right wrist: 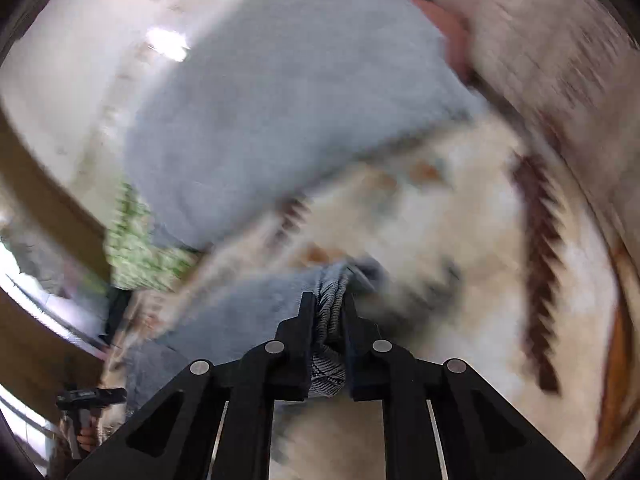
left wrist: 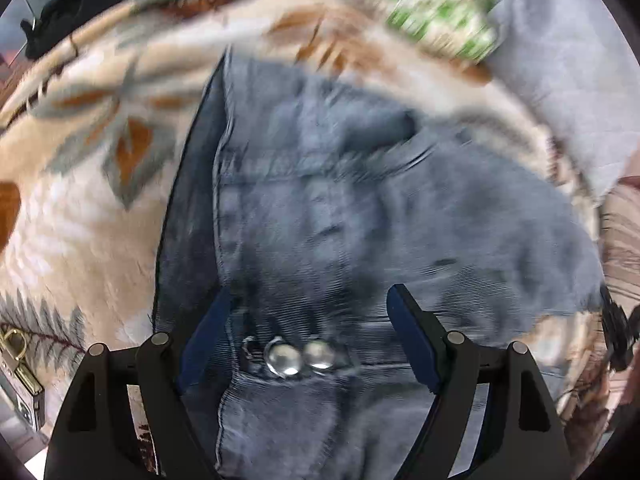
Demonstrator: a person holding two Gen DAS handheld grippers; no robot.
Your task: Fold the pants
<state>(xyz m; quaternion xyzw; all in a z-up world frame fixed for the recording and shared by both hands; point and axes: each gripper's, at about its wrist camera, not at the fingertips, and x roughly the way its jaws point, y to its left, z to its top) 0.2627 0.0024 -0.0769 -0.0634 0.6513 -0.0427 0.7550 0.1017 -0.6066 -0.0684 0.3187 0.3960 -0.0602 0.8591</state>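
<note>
Pants [left wrist: 320,216]: grey denim, on blanket [left wrist: 72,240] over bed, directly ahead of and under left gripper [left wrist: 308,340].
Waistband buttons [left wrist: 298,356] between left jaws; long axis runs away from jaws, legs pointing forward.
Left jaws wide open, straddling waistband, gripping nothing.
Right gripper [right wrist: 326,320]: jaws closed on bunched pants edge, lifted off blanket.
Left nearer waistband; likely next grab there.

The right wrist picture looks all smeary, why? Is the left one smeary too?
Right wrist view: motion blur smears the blanket and pillow, while the right gripper, jaws shut on the jeans, stays sharp. Left wrist view: milder blur; the jeans' metal buttons show glare, and the fisheye bends the edges.
</note>
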